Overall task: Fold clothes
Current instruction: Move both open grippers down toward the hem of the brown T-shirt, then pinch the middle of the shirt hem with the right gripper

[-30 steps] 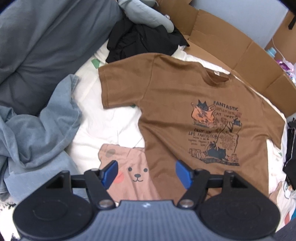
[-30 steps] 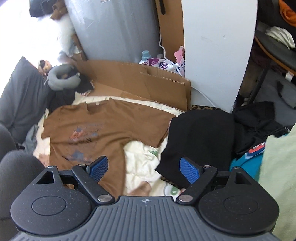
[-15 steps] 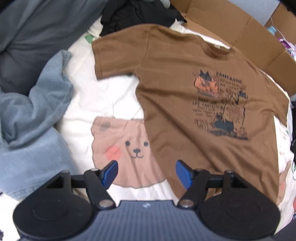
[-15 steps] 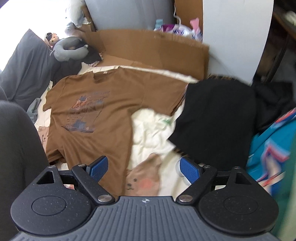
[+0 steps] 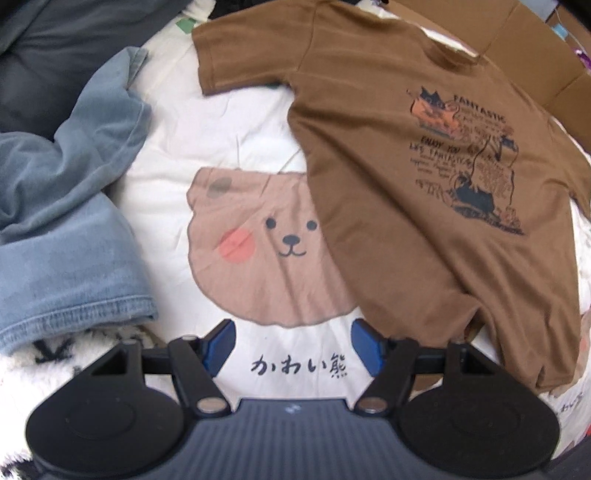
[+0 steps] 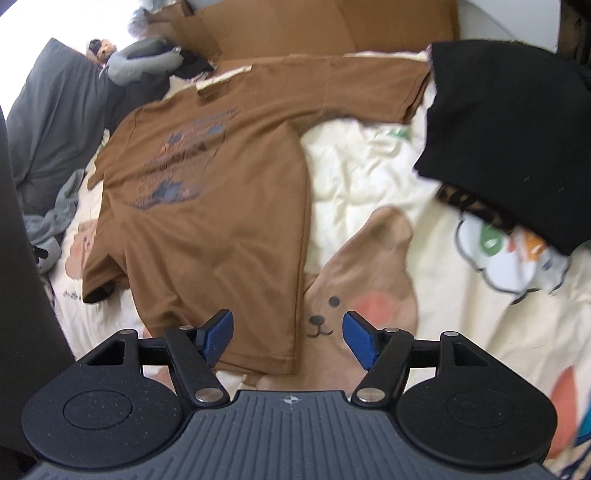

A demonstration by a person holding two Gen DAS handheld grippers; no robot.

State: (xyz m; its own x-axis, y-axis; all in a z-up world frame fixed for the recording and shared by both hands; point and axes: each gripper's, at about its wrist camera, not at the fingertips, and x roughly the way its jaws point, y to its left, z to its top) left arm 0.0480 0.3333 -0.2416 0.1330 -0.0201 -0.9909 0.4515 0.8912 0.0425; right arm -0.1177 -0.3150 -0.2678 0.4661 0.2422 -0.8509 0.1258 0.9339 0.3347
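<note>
A brown T-shirt with a dark cat print lies spread face up on a cream bed sheet with bear pictures. In the left wrist view my left gripper hovers open over the sheet, just left of the shirt's lower hem corner, with nothing between its blue pads. In the right wrist view the same brown T-shirt reaches toward the camera. My right gripper hangs above the shirt's near hem corner, its jaws closing. The hem lies below them and the pads do not press on it.
Blue-grey denim clothing is heaped left of the sheet, against a dark grey cushion. A black garment lies piled right of the shirt. Cardboard sheets stand behind the bed, and a grey neck pillow rests at the far end.
Both grippers have come down toward the bed, so the shirt and the sheet look much larger. The right gripper dropped furthest, and its blue pads stand closer together than before.
</note>
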